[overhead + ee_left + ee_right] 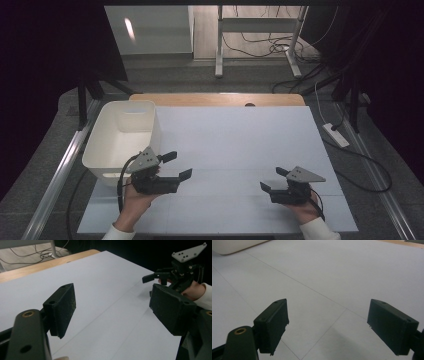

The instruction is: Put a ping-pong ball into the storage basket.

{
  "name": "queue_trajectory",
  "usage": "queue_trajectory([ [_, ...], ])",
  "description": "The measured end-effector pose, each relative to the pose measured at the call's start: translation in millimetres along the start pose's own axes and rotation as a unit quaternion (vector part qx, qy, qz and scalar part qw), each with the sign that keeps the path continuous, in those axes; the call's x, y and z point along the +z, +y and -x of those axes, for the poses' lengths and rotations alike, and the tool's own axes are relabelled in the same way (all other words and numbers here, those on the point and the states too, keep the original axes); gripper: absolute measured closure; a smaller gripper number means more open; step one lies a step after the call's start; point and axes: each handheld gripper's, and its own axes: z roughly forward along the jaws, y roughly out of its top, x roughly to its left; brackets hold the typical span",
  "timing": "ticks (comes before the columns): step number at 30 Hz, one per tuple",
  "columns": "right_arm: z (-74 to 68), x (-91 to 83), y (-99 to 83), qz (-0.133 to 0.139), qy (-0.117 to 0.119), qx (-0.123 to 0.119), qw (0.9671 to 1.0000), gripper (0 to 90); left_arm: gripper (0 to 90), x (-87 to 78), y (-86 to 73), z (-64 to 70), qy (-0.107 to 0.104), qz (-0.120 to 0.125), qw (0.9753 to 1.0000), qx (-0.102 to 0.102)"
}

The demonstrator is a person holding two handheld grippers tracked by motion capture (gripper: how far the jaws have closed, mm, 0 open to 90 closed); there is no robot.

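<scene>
Start of the work, by the look of it: nothing gripped, nothing touched. Nearest thing to the tongs: the white rectangular plastic bin [120,142], open-topped and seemingly empty, sitting at the far left corner of the white paper-covered table [240,140], its left side overhanging the table's edge. Smooth walls, rounded rim, slightly tapered; light, likely to slide if nudged.

Left gripper [181,165] held just beside the bin's near right corner, apart from it, jaws spread wide with bare sheet between them. Right gripper [272,180] well apart from the bin, low over the table's near right part, jaws likewise wide and empty; also seen across the sheet from the left gripper view [156,277].

Next move, probably: swing the left gripper toward the bin's rim and close on the thin wall, approaching squarely to avoid pushing the bin farther off the table.
</scene>
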Motion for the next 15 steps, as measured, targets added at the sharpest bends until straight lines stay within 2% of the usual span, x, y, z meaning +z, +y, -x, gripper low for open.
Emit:
queue_trajectory([
  [8,0.4,-0.2,-0.3,0.001,0.000,0.001,1.0000,17.0,22.0,2.7,-21.6,0.9,0.000,-0.009,1.0000,-0.003],
  [12,0.1,-0.3,-0.3,0.001,0.001,0.000,1.0000,17.0,20.7,4.0,-34.3,-3.0,0.014,-0.019,0.9997,-0.002],
  [15,-0.1,-0.5,-0.2,0.003,0.004,-0.001,1.0000,17.0,20.3,3.9,-46.5,-7.3,0.029,-0.033,0.9990,0.005],
])
